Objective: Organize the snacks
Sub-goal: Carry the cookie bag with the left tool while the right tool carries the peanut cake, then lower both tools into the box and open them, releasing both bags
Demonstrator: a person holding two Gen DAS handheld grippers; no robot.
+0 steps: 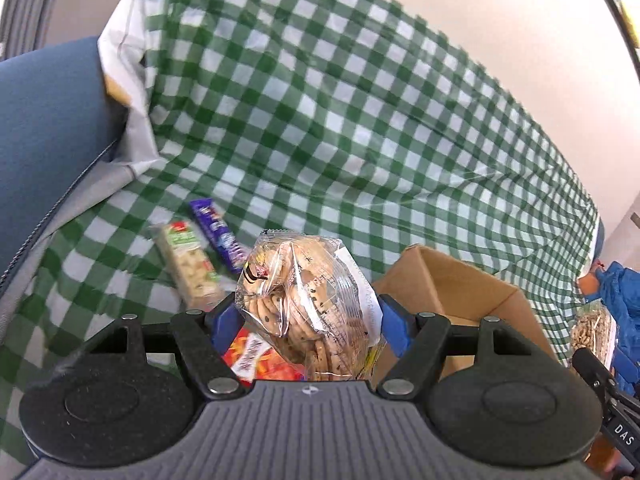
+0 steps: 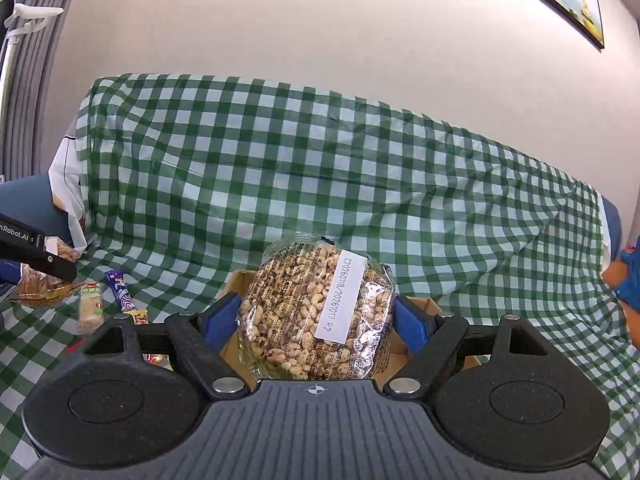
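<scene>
My left gripper is shut on a clear bag of round cookies and holds it above the checked cloth, just left of the open cardboard box. My right gripper is shut on a clear bag of puffed cereal with a white date label, held over the same box. A rice cracker pack and a purple chocolate bar lie on the cloth to the left. They also show in the right wrist view: the pack and the bar.
A red and orange snack pack lies under the left gripper. A green checked cloth covers the sofa seat and back. A blue cushion is at the left. The other gripper's cereal bag shows at the right edge.
</scene>
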